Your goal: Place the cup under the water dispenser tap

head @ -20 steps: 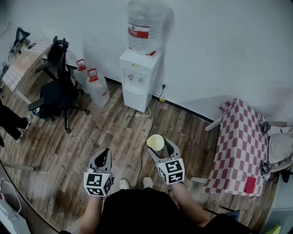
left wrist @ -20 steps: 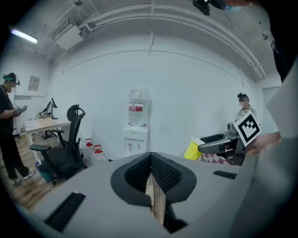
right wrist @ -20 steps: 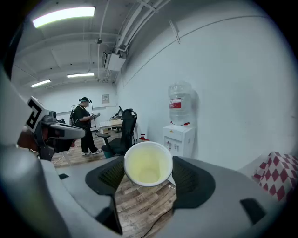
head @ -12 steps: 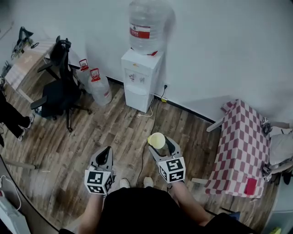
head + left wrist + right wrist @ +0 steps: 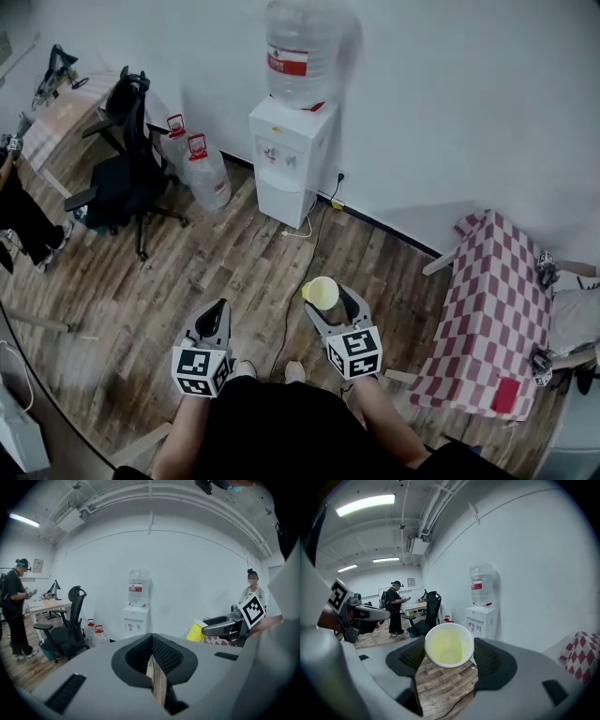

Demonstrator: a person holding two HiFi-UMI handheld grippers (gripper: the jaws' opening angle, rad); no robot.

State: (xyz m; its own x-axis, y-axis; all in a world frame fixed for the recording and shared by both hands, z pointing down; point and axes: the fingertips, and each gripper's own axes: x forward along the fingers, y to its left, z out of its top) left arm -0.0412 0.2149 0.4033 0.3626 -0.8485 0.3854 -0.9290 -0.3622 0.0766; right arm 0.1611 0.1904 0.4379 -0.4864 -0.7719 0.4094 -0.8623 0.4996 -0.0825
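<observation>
The bottle's [image 5: 307, 33] red label [image 5: 285, 64] cannot be read. An empty cup [image 5: 321, 292] is clamped by the right gripper [image 5: 329, 300]; the left gripper [image 5: 216, 317] is closed.

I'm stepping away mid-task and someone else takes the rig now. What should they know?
Left claw: shut, empty.
Right claw: shut on the yellow cup, which looks empty.
Water dispenser: against the wall, across the wood floor ahead of both claws.
Done: cup is in hand.
Left: carry it to the dispenser, set it under the tap, release.
</observation>
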